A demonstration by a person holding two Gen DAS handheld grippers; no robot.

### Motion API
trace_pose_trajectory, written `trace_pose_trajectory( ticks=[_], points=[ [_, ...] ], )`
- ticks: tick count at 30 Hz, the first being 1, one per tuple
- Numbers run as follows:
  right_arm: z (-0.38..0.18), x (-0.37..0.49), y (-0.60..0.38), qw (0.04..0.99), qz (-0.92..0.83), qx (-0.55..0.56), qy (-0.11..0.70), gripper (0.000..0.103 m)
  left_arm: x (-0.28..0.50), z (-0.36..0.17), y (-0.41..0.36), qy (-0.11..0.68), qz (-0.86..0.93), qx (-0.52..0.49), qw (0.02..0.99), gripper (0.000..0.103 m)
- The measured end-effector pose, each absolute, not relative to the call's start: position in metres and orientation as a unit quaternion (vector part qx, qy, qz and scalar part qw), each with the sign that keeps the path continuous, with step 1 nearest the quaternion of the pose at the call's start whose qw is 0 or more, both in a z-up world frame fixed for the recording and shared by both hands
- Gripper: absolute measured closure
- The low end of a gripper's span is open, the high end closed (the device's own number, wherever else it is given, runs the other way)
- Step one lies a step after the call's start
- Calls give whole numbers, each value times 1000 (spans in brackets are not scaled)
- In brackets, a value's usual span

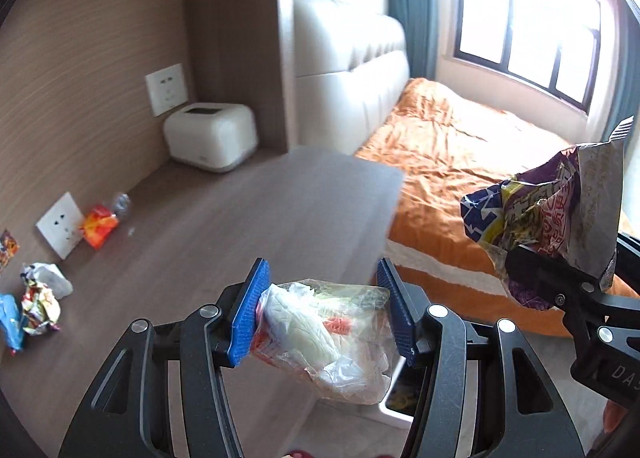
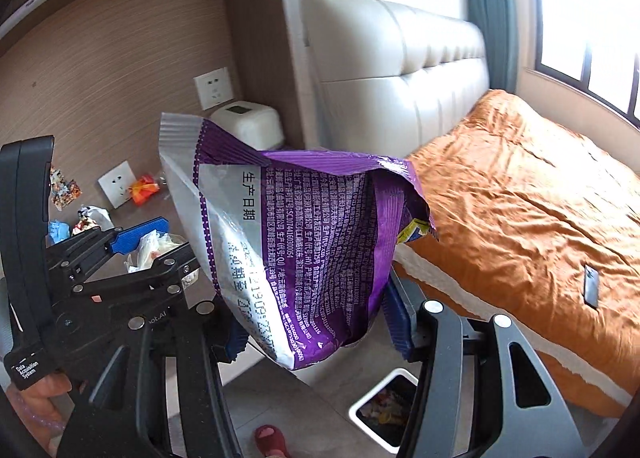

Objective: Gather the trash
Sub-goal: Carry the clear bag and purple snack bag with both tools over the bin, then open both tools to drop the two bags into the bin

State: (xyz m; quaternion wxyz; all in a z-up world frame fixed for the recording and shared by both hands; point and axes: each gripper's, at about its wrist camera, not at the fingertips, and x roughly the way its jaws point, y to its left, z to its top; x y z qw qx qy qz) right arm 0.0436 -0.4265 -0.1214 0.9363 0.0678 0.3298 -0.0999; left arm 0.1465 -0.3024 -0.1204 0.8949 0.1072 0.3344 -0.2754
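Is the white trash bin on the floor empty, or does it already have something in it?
Not empty: the right wrist view shows colourful wrappers inside the white bin. How full cannot be told.

Both fisheye views ride on hand-held grippers, tilted downward over the edge of the wooden surface (image 1: pixel 224 217) toward the bed (image 1: pixel 460 161). Each sits close behind its own fingers. They share the white bin (image 2: pixel 384 406) on the floor, wall sockets and headboard (image 2: pixel 400 69).
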Motion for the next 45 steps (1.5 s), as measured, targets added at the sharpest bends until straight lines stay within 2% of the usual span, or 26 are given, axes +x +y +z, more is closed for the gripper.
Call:
trace_pose_trajectory(
  ticks=[13, 25, 31, 36, 45],
  points=[
    [-148, -49, -499, 912, -187, 116, 346, 47, 71, -153, -398, 356, -368, 162, 844, 48],
    [-203, -70, -533, 874, -216, 174, 399, 47, 52, -215, -441, 401, -420, 190, 792, 48],
    [-268, -54, -546, 843, -216, 191, 453, 46, 69, -287, -452, 444, -429, 194, 762, 47],
    [-332, -36, -563, 824, -216, 210, 479, 46, 80, -369, -456, 473, -437, 205, 737, 47],
    [-480, -2, -587, 780, -191, 259, 536, 46, 92, -516, -476, 496, -459, 225, 702, 47]
  ],
)
